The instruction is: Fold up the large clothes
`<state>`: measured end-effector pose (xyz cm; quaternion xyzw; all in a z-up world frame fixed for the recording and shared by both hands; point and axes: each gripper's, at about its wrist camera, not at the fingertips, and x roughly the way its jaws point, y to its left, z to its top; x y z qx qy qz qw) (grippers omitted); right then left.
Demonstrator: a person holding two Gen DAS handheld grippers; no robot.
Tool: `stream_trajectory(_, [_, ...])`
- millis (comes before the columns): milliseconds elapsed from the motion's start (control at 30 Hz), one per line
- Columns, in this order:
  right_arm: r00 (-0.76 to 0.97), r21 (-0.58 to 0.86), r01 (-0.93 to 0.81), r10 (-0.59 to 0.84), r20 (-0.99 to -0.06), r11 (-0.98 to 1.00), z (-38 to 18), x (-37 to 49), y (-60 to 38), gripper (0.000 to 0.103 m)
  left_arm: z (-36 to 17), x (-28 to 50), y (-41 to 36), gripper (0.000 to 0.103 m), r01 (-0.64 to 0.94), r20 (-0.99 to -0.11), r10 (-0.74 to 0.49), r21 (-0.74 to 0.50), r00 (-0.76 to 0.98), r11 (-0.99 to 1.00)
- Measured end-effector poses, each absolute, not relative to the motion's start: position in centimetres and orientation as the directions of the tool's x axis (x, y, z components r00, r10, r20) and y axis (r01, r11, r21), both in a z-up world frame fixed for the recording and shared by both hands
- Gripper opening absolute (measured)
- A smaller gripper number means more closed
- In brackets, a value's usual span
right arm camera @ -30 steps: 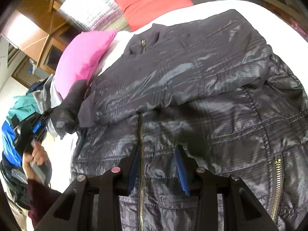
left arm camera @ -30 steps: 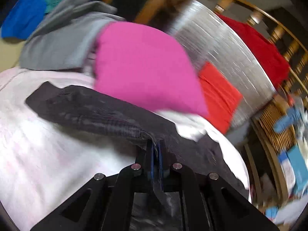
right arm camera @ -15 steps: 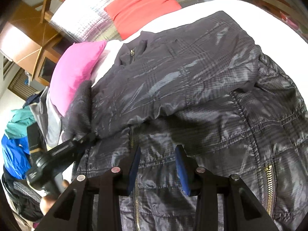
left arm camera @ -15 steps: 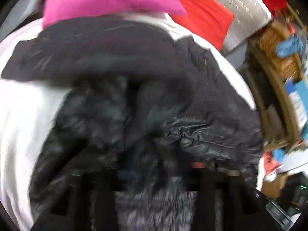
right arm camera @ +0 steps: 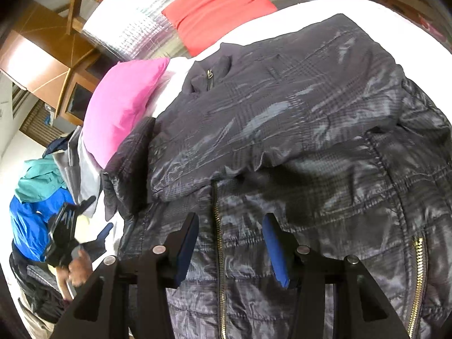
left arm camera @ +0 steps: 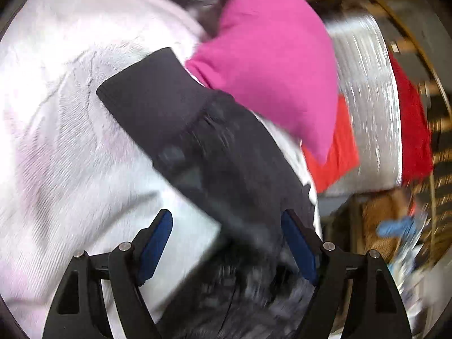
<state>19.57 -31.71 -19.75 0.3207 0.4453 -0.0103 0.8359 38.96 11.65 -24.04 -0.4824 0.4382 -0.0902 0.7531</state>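
Observation:
A black quilted jacket (right arm camera: 296, 147) lies front up on the white bed (right arm camera: 375, 8), its brass zipper (right arm camera: 219, 243) running down the middle. One sleeve is folded across the chest. The other sleeve (left arm camera: 175, 118), with a plain dark cuff, lies on the sheet near the pink pillow. My left gripper (left arm camera: 226, 226) is open and empty, just above that sleeve; it also shows at the bed's left edge in the right wrist view (right arm camera: 82, 223). My right gripper (right arm camera: 230, 223) is open, low over the jacket's front, straddling the zipper.
A pink pillow (left arm camera: 268, 62) and a red pillow (right arm camera: 217, 8) lie at the head of the bed against a silver quilted headboard (right arm camera: 141, 25). A pile of grey, teal and blue clothes (right arm camera: 36, 192) sits at the left. Wooden furniture (right arm camera: 42, 56) stands behind.
My left gripper carried the sleeve over toward the jacket, let go of it and now stands open, pulled back to the bed's left side. My right gripper has barely moved.

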Motion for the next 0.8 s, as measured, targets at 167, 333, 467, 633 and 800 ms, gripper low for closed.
stream_trajectory(167, [0.593,0.515,0.313,0.259,-0.762,0.798,-20.4,20.5,-32.2,0.051,-25.1,41.6,11.6,0.049,-0.303,-0.566,-0.554,-0.813,0.611,0.496])
stream_trajectory(333, [0.609,0.508,0.333,0.231,-0.759,0.794,-20.2,20.8,-34.2,0.051,-22.9,42.2,10.6,0.009,-0.288,-0.610,-0.465,-0.754,0.642,0.591])
stream_trajectory(467, [0.656,0.508,0.376,0.164,-0.736,0.775,-19.2,20.4,-37.4,0.051,-16.7,41.5,5.9,0.008,-0.133,-0.589,-0.372,-0.640,0.717,0.757])
stream_trajectory(633, [0.708,0.570,0.431,0.129,-0.694,0.700,-18.7,19.5,-42.0,0.051,-10.3,37.5,-2.9,0.008,0.134,-0.508,-0.401,-0.483,0.762,0.865])
stream_trajectory(800, [0.734,0.628,0.451,0.138,-0.665,0.634,-18.8,18.7,-44.8,0.051,-9.6,33.0,-16.0,0.008,0.437,-0.547,-0.525,-0.295,0.652,0.850])
